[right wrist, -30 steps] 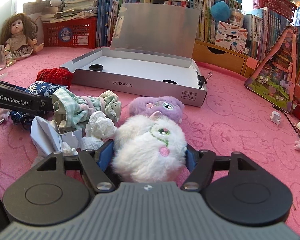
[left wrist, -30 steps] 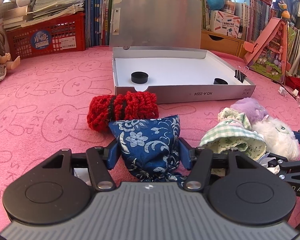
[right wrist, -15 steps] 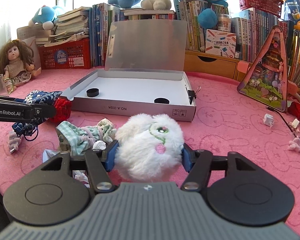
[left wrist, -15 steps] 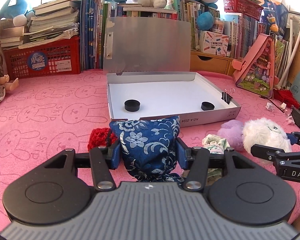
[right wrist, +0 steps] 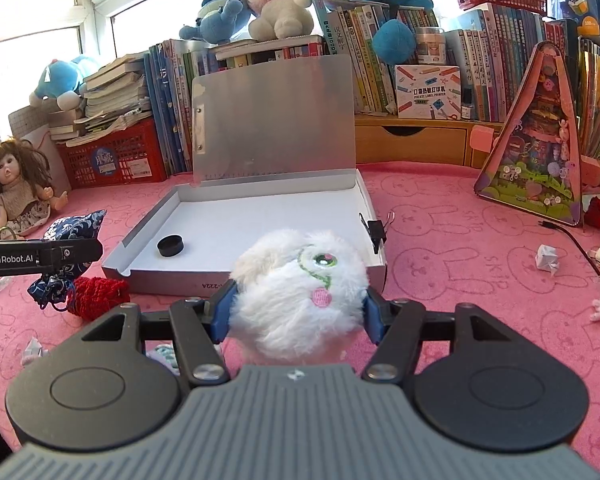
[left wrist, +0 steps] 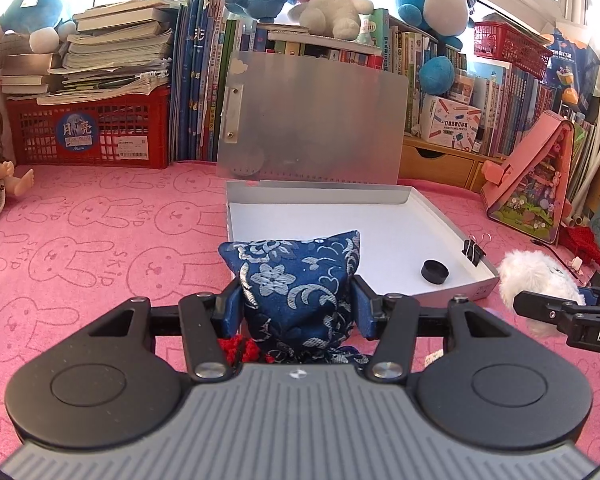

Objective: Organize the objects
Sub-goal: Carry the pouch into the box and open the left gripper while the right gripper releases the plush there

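A blue floral pouch (left wrist: 296, 272) is held off the pink mat with my left gripper (left wrist: 296, 308) shut on it; it hangs in front of the open grey box (left wrist: 456, 240). My right gripper (right wrist: 298, 314) is shut on a white fluffy plush (right wrist: 300, 280), also lifted, before the same box (right wrist: 268, 216). In the right wrist view the left gripper's finger (right wrist: 60, 254) and the pouch (right wrist: 74, 228) show at the left. In the left wrist view the plush (left wrist: 532, 276) shows at the right. A red knitted piece (right wrist: 96, 296) lies on the mat below the pouch.
The box holds a black puck (left wrist: 435, 272) and has a binder clip (left wrist: 473, 251) on its right wall; its lid stands upright behind. A doll (right wrist: 16, 188), a red crate (left wrist: 88, 128), rows of books and a pink toy house (right wrist: 540, 152) ring the mat. Paper scraps (right wrist: 548, 258) lie right.
Both grippers have risen from the mat with the pouch and the plush. The red knitted piece, the checked cloth and the purple toy have dropped below and mostly out of view.
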`<control>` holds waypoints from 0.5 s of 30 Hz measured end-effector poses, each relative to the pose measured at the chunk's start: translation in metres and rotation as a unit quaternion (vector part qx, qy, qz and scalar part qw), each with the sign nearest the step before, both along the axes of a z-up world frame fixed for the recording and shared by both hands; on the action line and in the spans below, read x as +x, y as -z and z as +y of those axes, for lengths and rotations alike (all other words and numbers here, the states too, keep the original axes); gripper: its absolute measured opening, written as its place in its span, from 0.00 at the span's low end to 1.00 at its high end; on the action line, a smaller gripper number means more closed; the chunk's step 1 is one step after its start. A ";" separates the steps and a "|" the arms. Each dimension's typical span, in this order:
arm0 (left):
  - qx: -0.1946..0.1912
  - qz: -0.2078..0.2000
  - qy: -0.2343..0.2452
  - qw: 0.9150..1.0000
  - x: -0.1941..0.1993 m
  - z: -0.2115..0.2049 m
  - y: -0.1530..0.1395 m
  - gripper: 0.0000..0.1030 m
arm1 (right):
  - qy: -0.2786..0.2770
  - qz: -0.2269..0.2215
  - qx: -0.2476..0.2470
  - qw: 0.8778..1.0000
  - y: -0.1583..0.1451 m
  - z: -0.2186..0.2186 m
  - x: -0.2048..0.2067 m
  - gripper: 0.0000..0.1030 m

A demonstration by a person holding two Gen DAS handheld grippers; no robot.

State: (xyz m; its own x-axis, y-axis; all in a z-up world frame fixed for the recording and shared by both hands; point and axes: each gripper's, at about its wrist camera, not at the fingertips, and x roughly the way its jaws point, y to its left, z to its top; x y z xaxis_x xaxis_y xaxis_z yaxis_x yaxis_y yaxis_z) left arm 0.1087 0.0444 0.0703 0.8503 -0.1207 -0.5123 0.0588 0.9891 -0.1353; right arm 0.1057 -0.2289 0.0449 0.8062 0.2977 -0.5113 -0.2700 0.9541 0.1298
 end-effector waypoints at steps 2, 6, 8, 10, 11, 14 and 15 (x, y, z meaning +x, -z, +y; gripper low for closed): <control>-0.003 0.000 -0.001 1.000 0.010 0.002 -0.003 0.57 | 0.002 0.003 0.013 1.000 -0.004 -0.001 0.011 0.63; -0.016 0.001 -0.003 1.000 0.032 0.005 -0.005 0.57 | 0.003 0.013 0.040 0.999 -0.011 -0.003 0.032 0.63; -0.021 0.002 -0.003 1.000 0.045 0.005 -0.005 0.57 | 0.000 0.019 0.051 0.999 -0.012 -0.002 0.044 0.63; -0.028 0.003 -0.004 1.000 0.057 0.006 -0.005 0.57 | -0.010 0.025 0.061 0.998 -0.012 0.000 0.055 0.63; -0.037 0.003 -0.004 0.999 0.066 0.008 -0.004 0.57 | -0.019 0.031 0.071 0.997 -0.011 0.002 0.063 0.63; -0.066 0.015 -0.001 0.998 0.090 0.012 0.001 0.58 | -0.026 0.048 0.085 0.995 -0.009 0.009 0.084 0.63; -0.068 0.020 -0.001 0.997 0.099 0.012 0.003 0.58 | -0.027 0.051 0.087 0.995 -0.008 0.013 0.090 0.63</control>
State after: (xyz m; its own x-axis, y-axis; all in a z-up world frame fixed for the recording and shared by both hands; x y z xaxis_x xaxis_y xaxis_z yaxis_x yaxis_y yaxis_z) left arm 0.2072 0.0564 0.0677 0.8302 -0.1896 -0.5242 0.0486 0.9614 -0.2708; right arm 0.1954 -0.2163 0.0530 0.7331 0.4304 -0.5266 -0.2975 0.8992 0.3207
